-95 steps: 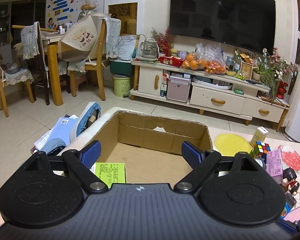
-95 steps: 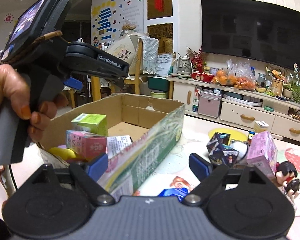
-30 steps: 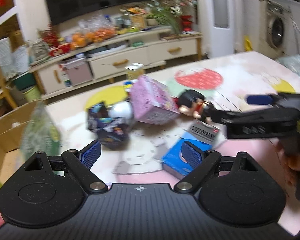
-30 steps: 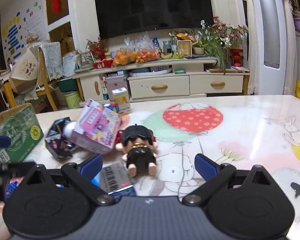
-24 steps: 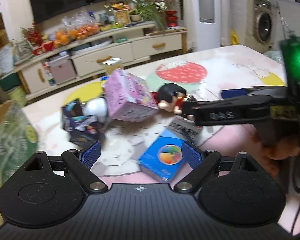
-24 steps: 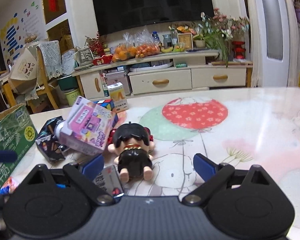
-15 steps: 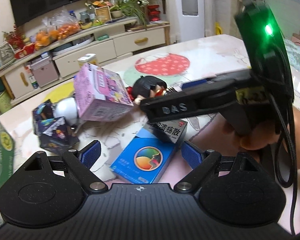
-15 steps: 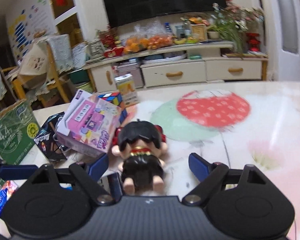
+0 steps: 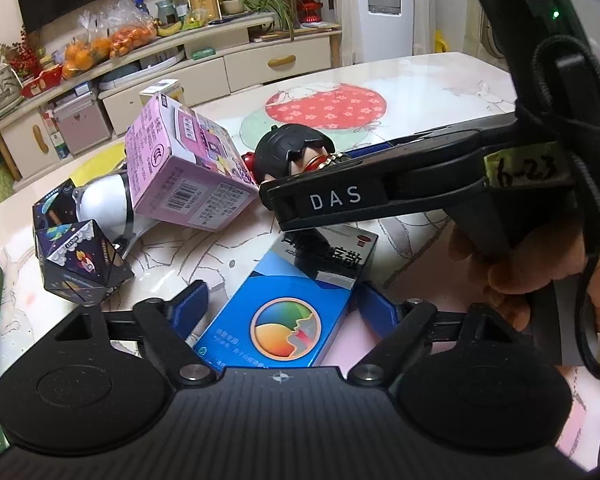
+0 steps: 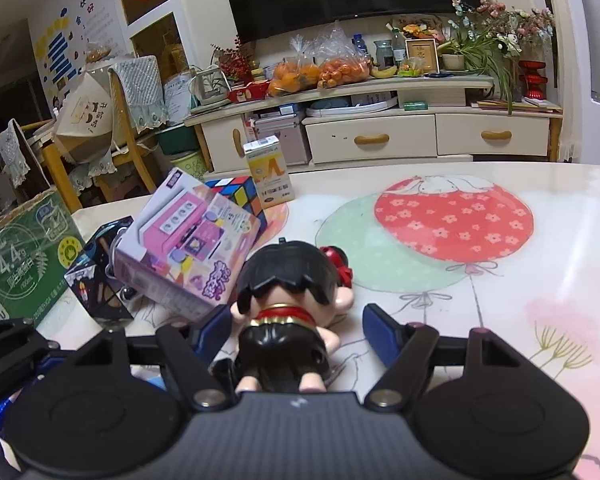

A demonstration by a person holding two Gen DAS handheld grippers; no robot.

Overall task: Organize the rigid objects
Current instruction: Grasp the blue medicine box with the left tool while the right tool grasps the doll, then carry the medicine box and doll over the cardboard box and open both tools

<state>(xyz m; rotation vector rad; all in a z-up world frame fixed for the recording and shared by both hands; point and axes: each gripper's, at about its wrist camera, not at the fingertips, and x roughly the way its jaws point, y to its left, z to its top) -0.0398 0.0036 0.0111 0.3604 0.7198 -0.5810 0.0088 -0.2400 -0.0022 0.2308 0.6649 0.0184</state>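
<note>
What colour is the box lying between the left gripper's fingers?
The box is blue, with a round orange, green and grey emblem. The left wrist view shows it best.

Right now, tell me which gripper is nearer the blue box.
Left. The left gripper straddles the blue box, fingers open on both sides; the right gripper sits farther away, around the doll.

"DAS" marks the right gripper [image 9: 332, 200]; "4.4g" the green carton [image 10: 24, 256].
</note>
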